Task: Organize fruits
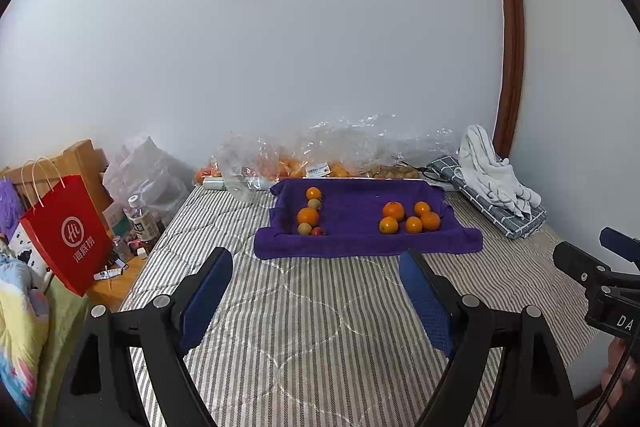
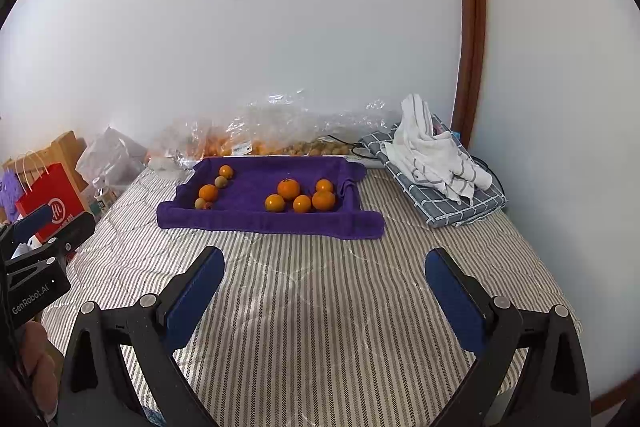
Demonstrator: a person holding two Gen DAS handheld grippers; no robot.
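A purple towel-lined tray [image 1: 360, 245] [image 2: 256, 221] lies on the striped mattress. On its right, several oranges [image 1: 406, 218] [image 2: 300, 195] sit in a cluster. On its left, two oranges [image 1: 308, 216] [image 2: 208, 192], two small brown fruits [image 1: 305, 228] [image 2: 221, 181] and a small red fruit [image 1: 317, 231] stand in a line. My left gripper [image 1: 316, 267] is open and empty, above the mattress short of the tray. My right gripper [image 2: 324, 267] is open and empty, also short of the tray. Each gripper shows at the edge of the other's view.
Clear plastic bags of oranges and brown fruits [image 1: 320, 155] [image 2: 280, 135] lie against the wall behind the tray. Folded grey checked cloth with a white towel [image 1: 496, 187] [image 2: 436, 167] sits at the right. A red paper bag [image 1: 66, 231] and bottles stand off the left edge.
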